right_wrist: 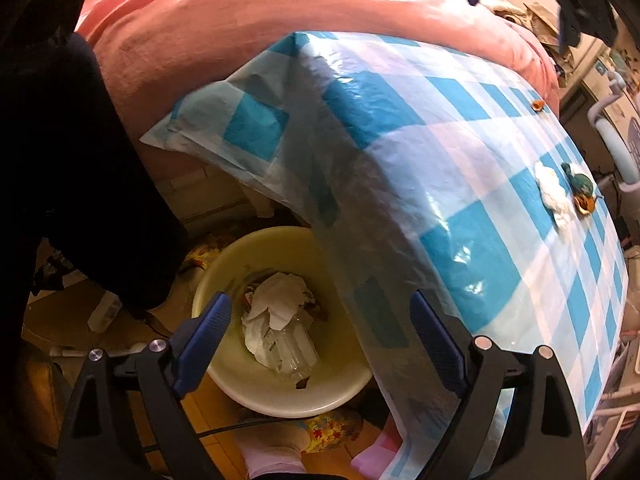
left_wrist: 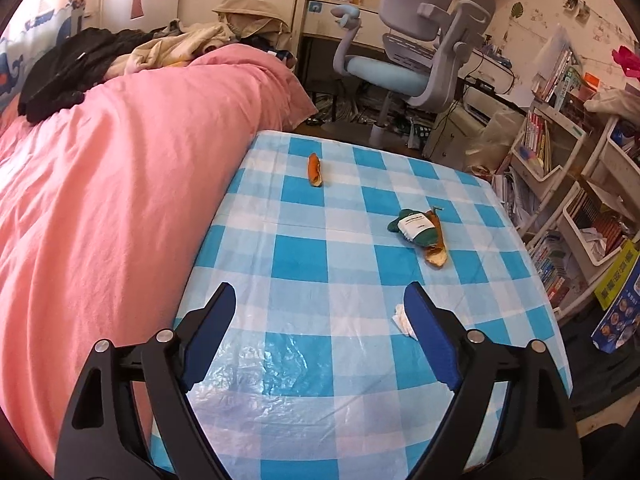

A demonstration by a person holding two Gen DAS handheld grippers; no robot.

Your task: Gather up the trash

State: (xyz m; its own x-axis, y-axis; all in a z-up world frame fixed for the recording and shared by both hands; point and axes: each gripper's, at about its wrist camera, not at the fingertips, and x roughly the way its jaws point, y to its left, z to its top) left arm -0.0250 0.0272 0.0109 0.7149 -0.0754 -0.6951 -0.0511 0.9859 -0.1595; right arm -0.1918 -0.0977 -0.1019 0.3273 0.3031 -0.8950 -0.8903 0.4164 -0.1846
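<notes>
On the blue-and-white checked tablecloth (left_wrist: 304,256) lie an orange peel strip (left_wrist: 314,170) at the far side, a green wrapper with a white label (left_wrist: 416,229) resting on another peel (left_wrist: 437,252), and a crumpled white tissue (left_wrist: 403,319) beside my left gripper's right finger. My left gripper (left_wrist: 320,300) hangs open over the table with nothing between its fingers. My right gripper (right_wrist: 322,312) is open above a cream trash bin (right_wrist: 240,380) on the floor, which holds white paper and clear plastic (right_wrist: 280,328). The tissue (right_wrist: 554,194) and wrapper (right_wrist: 580,184) also show far right on the table.
A pink duvet (left_wrist: 112,184) lies left of the table with dark clothes piled on it. A grey-blue desk chair (left_wrist: 404,52) stands beyond the table, bookshelves (left_wrist: 560,184) to the right. A person's dark-clad leg (right_wrist: 80,184) and socked foot (right_wrist: 272,456) are beside the bin.
</notes>
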